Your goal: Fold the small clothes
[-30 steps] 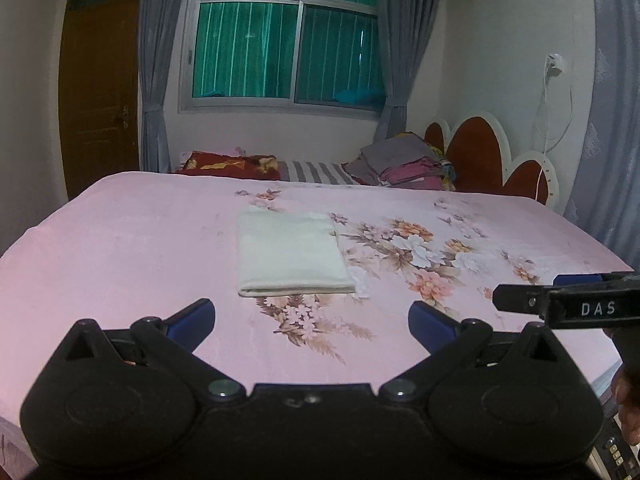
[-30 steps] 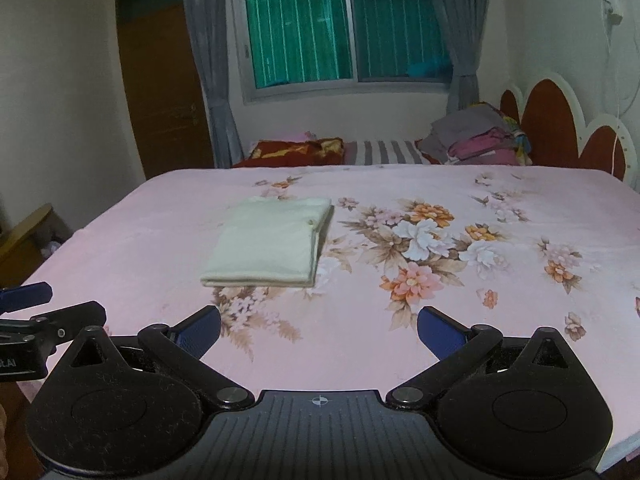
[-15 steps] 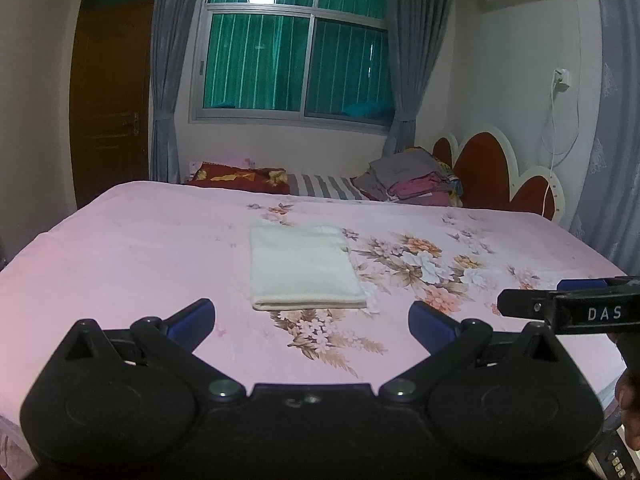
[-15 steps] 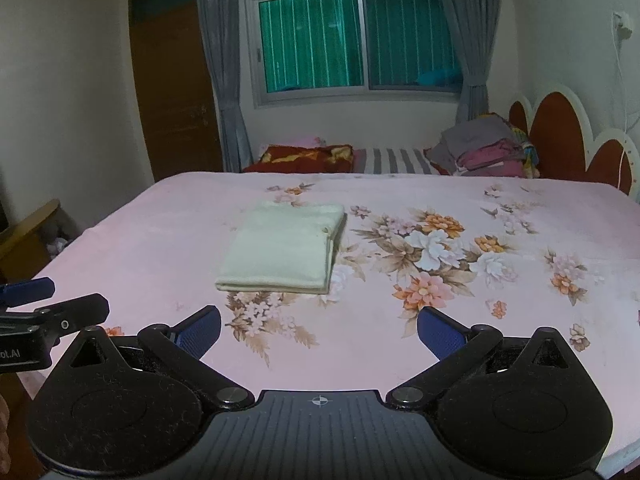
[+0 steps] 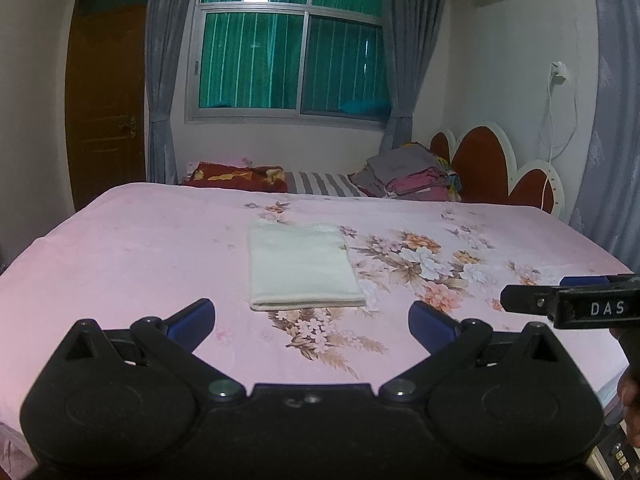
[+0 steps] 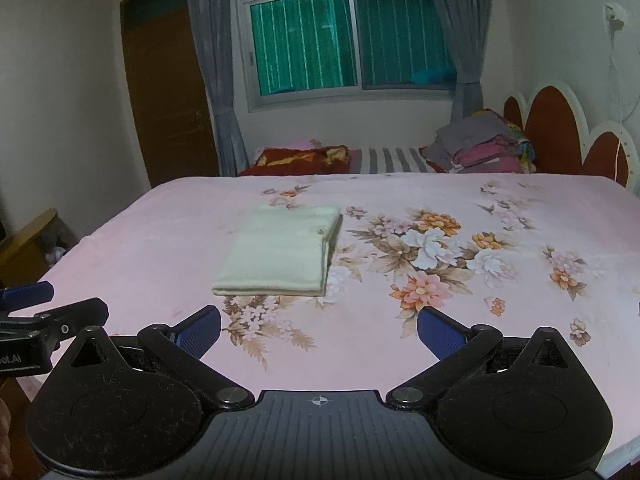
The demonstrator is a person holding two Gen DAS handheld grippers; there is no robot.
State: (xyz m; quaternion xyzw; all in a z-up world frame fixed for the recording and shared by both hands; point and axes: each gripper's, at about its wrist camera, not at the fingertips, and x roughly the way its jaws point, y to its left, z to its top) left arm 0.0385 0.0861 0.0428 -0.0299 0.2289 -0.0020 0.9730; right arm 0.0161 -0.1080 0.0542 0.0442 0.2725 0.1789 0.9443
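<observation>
Left wrist view: the left tool (image 5: 311,316) hangs over the near edge of a bed (image 5: 120,248), its two blue-tipped fingers (image 5: 192,316) spread wide apart with nothing between them. Beyond the fingers, a folded cream cloth (image 5: 300,266) lies flat on the pink flowered bedspread, roughly midway across the bed and nearer the near edge than the far one (its thick folded edge faces the camera). The tool is apart from the cloth. At the right edge of this view the right tool (image 5: 568,304) shows from the side, over the bed's near right corner.

Right wrist view: the right tool (image 6: 319,326) also sits over the near edge, fingers (image 6: 440,334) wide open and holding nothing. The cloth (image 6: 280,252) lies ahead and slightly left, not touched. The left tool (image 6: 40,312) pokes in at the left edge.

Along the far edge of the bed rest a red patterned pillow (image 5: 236,174), a striped pillow (image 5: 324,184) and a pile of clothes (image 5: 412,178) beside the red headboard (image 5: 480,164). Behind them are a window (image 5: 288,64) with grey curtains (image 5: 160,72) and a brown door (image 5: 106,100).
</observation>
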